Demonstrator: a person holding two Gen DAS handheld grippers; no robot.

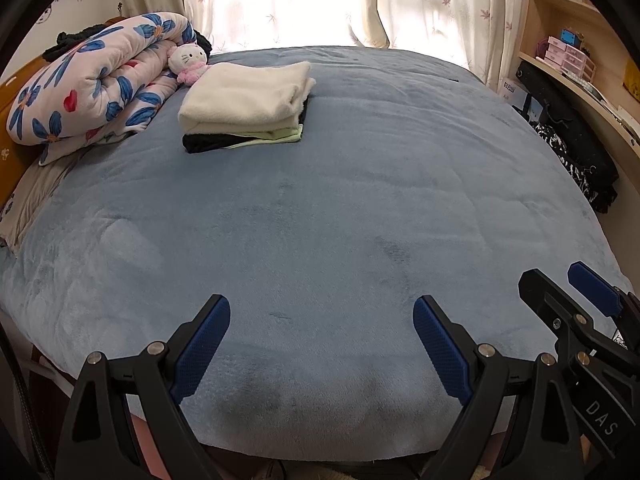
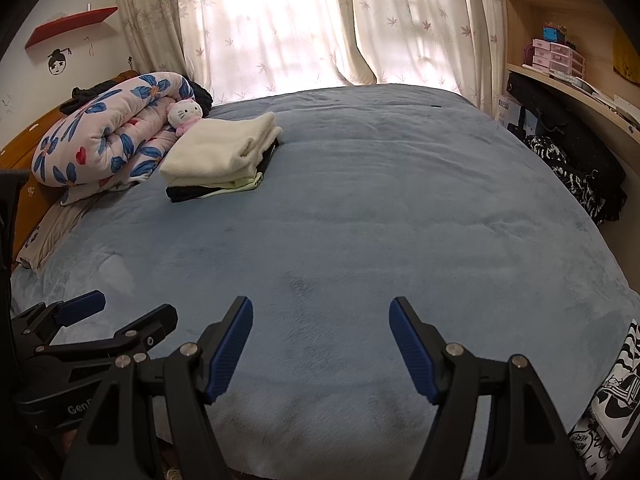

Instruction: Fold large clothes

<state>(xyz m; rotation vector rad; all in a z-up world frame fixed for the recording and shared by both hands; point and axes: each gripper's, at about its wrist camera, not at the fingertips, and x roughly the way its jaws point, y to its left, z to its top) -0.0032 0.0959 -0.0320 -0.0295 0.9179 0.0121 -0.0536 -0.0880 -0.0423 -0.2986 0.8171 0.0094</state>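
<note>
Folded clothes stack (image 1: 245, 110), cream piece on top, sits upper left of frame on the blue bed cover (image 1: 340, 208), long axis running from near-left to far-right. Just left of it: rolled floral quilt (image 1: 96, 88) and Hello Kitty plush (image 1: 187, 63). Centre and right of the bed is open cover. Left gripper (image 1: 322, 346) and right gripper (image 2: 321, 346) hover over the near edge, jaws wide apart, holding nothing. Black-and-white print cloth (image 2: 616, 396) lies lower right.

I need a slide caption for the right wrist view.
Open right tongs above blue plush bedspread; folded clothes stack beyond.
</note>
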